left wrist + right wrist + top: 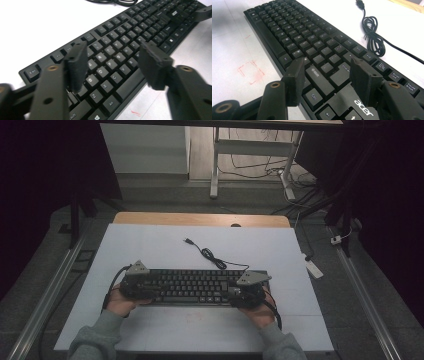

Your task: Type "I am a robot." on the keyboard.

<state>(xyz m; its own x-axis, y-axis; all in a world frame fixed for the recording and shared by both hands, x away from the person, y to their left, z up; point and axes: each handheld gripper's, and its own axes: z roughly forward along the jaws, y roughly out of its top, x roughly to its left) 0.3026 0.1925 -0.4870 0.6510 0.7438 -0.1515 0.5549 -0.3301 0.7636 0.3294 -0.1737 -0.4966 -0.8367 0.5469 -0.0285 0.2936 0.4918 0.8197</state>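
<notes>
Black left gripper (113, 66) jaws stand apart above the left end of the black full-size plastic keyboard (130, 42); the pads do not press on it. Black right gripper (327, 77) jaws likewise stand spread over the right end, by the Shift and Ctrl keys, with nothing pinched. Both hands (120, 302) rest at the near edge of the keyboard, which lies flat across the middle of the white table top (150, 245). Its coiled black cable (373, 32) lies on the table just beyond the far edge. Faint red marks (250, 71) show on the surface beside the near edge.
</notes>
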